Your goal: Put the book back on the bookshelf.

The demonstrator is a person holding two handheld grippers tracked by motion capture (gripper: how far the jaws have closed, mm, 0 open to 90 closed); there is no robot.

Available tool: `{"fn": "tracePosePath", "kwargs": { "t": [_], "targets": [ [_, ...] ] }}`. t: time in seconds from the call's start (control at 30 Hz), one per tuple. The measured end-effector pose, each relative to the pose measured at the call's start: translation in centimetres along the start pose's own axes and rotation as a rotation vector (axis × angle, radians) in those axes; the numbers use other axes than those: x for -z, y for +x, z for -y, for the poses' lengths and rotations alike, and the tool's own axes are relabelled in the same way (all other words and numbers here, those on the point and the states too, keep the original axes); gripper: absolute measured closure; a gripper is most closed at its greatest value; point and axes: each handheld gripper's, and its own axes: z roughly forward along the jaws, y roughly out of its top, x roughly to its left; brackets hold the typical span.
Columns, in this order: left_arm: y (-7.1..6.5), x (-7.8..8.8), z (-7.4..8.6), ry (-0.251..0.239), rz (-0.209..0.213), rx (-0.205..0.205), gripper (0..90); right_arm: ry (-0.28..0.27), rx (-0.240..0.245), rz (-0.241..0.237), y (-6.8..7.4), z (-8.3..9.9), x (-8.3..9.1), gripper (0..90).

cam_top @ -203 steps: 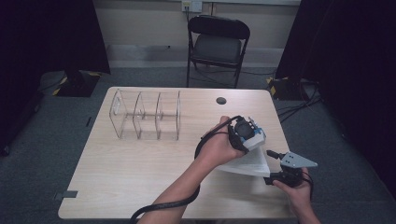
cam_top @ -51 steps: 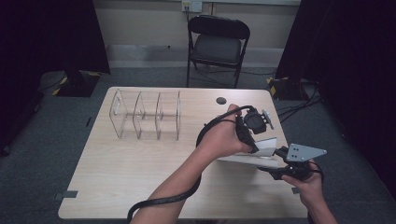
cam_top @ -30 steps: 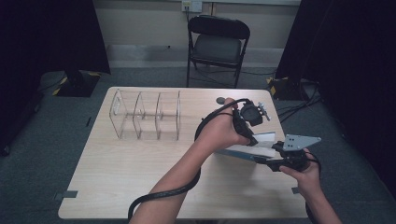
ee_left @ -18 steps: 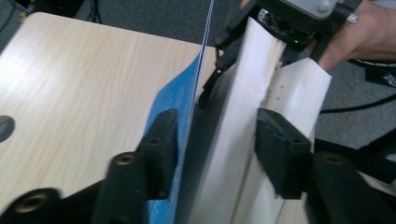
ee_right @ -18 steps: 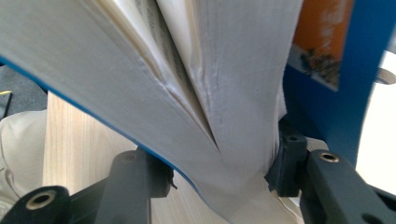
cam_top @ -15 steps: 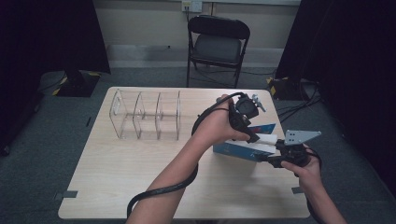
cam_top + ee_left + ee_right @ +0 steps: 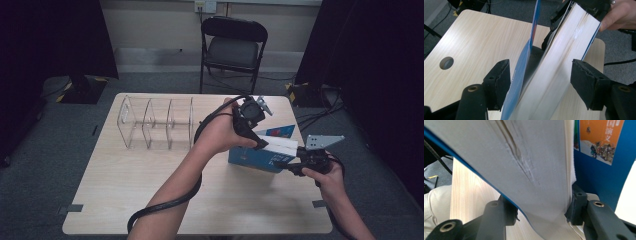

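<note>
A thick book with a blue cover (image 7: pixel 257 157) stands on its edge on the right side of the table (image 7: pixel 150 200), page block up. My right gripper (image 7: pixel 281 164) is shut on its near end; in the right gripper view the pads (image 7: pixel 573 207) press the pages (image 7: pixel 536 165), and its jaws have been closing a little. From above, my left gripper (image 7: pixel 256 143) straddles the book's top. Its jaws have just been opening. In the left gripper view the page block (image 7: pixel 559 62) and a loose blue cover (image 7: pixel 520 67) lie between the pads (image 7: pixel 586 86), with gaps.
A clear acrylic rack with dividers (image 7: pixel 157 122) stands at the table's back left. A black folding chair (image 7: pixel 232 47) is behind the table. The left gripper's cable (image 7: pixel 165 202) loops over the front. A round hole (image 7: pixel 446 63) sits near the table's far edge.
The book has gone from lying tilted to standing on its edge. My left gripper's jaws have let go of it and opened, and the left hand has drawn back slightly.
</note>
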Motion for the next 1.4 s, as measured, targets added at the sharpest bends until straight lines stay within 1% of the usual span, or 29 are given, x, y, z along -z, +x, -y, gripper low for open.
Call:
{"fn": "tracePosePath", "kwargs": {
  "t": [0.17,0.23,0.3,0.33,0.37,0.43,0.5,0.53,0.63,0.73,0.87,0.9,0.93,1.03,1.13,1.23,1.27,1.3,1.4],
  "targets": [
    [0.3,0.3,0.9,0.004,-0.011,0.014,31.3,-0.003,-0.002,-0.003,-0.4,-0.1,0.0,53.9],
    [0.5,0.4,1.3,0.017,-0.019,0.015,31.1,0.001,-0.003,-0.002,-0.5,-0.1,0.0,54.0],
    [0.7,0.5,1.6,0.019,-0.026,0.023,30.6,0.004,-0.002,-0.005,-0.6,-0.2,0.0,54.1],
    [0.8,0.7,1.9,0.011,-0.037,0.025,30.1,0.007,-0.003,-0.002,-0.6,-0.2,0.0,54.1],
    [0.8,0.8,2.1,0.004,-0.04,0.033,30.0,0.005,-0.003,-0.005,-0.7,-0.2,0.0,54.2],
    [1.0,1.1,2.5,0.0,-0.046,0.036,29.6,0.006,-0.005,-0.009,-0.8,-0.2,0.0,54.2],
    [1.3,1.5,3.0,0.006,-0.049,0.038,29.7,0.009,-0.003,-0.011,-0.9,-0.3,0.0,54.2],
    [1.4,1.6,3.3,0.007,-0.053,0.051,29.6,0.01,-0.004,-0.01,-0.9,-0.3,0.0,54.2],
    [1.7,1.8,4.2,0.026,-0.064,0.07,29.3,0.012,-0.007,-0.011,-1.1,-0.4,0.0,54.5],
    [1.9,1.8,5.1,0.036,-0.059,0.08,29.5,0.012,-0.008,-0.006,-1.2,-0.4,0.0,54.7],
    [2.2,1.4,6.3,0.058,-0.058,0.097,29.6,0.014,-0.008,-0.008,-1.2,-0.4,0.0,54.7],
    [2.3,1.3,6.6,0.057,-0.056,0.104,29.6,0.014,-0.005,-0.008,-1.2,-0.4,0.0,54.7],
    [2.3,1.2,6.9,0.067,-0.059,0.106,29.6,0.017,-0.004,-0.009,-1.2,-0.4,0.0,54.7],
    [2.3,0.7,7.9,0.073,-0.054,0.112,29.6,0.023,0.0,-0.008,-1.2,-0.5,0.0,54.7],
    [2.1,0.2,8.8,0.073,-0.06,0.112,30.0,0.024,0.004,-0.003,-1.2,-0.6,0.0,54.6],
    [1.8,-0.3,9.9,0.074,-0.058,0.125,30.6,0.026,0.009,0.0,-1.2,-0.6,-0.1,54.6],
    [1.7,-0.4,10.3,0.084,-0.059,0.115,30.6,0.027,0.013,0.0,-1.2,-0.6,-0.1,54.6],
    [1.5,-0.6,10.6,0.082,-0.059,0.12,30.6,0.028,0.014,0.001,-1.2,-0.6,-0.1,54.6],
    [1.2,-1.2,11.7,0.086,-0.047,0.124,30.9,0.035,0.02,0.004,-1.1,-0.7,-0.1,54.6]
  ]
}}
